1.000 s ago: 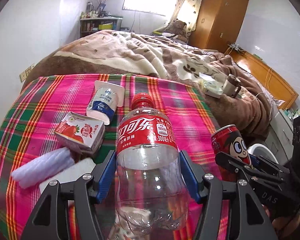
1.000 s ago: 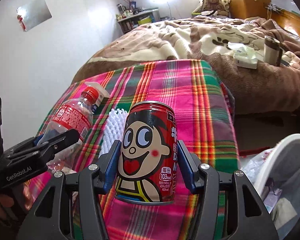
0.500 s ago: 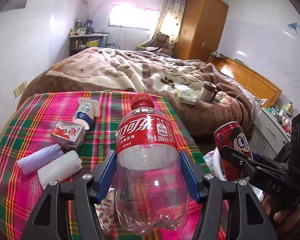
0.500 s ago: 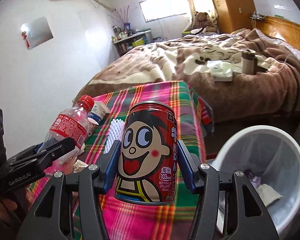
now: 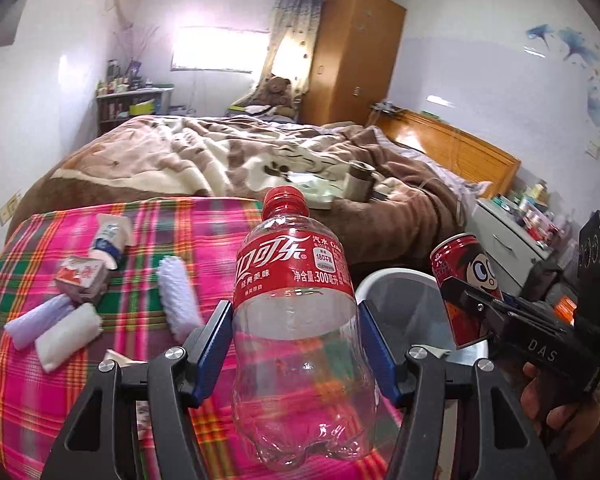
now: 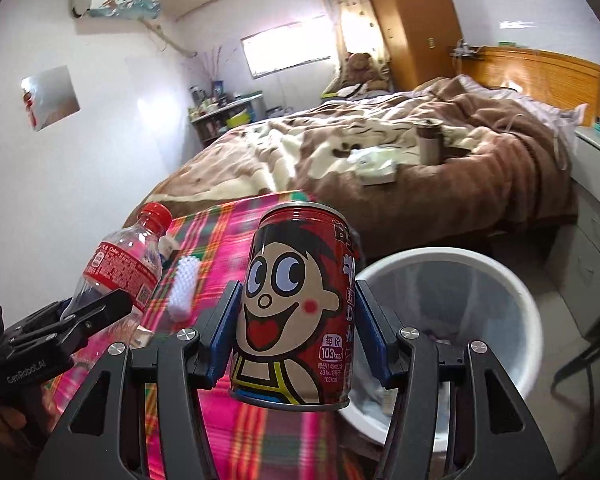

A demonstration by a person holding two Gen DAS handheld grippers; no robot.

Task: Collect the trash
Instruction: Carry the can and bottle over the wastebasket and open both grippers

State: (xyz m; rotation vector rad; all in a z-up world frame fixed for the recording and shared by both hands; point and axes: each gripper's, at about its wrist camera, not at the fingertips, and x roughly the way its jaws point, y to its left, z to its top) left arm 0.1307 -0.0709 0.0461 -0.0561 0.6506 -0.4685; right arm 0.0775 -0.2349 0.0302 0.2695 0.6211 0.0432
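Note:
My left gripper [image 5: 296,348] is shut on an empty clear cola bottle [image 5: 296,320] with a red label and cap, held upright above the plaid table [image 5: 32,360]. My right gripper [image 6: 296,332] is shut on a red cartoon-face can [image 6: 296,312], held above the table's right edge beside a white trash bin [image 6: 500,280]. The bin's rim [image 5: 384,278] shows in the left wrist view between bottle and can [image 5: 464,280]. The bottle [image 6: 120,264] shows at the left of the right wrist view.
On the table lie a crushed carton [image 5: 82,278], a small yogurt cup [image 5: 110,238], two rolled cloths [image 5: 56,330] and a white bumpy roll [image 5: 178,298]. A bed [image 5: 240,164] with a brown blanket stands behind. White drawers [image 6: 596,208] stand right of the bin.
Both grippers have lifted and drawn back from the table and swung right with bottle and can. The trash bin has come into view beneath the can.

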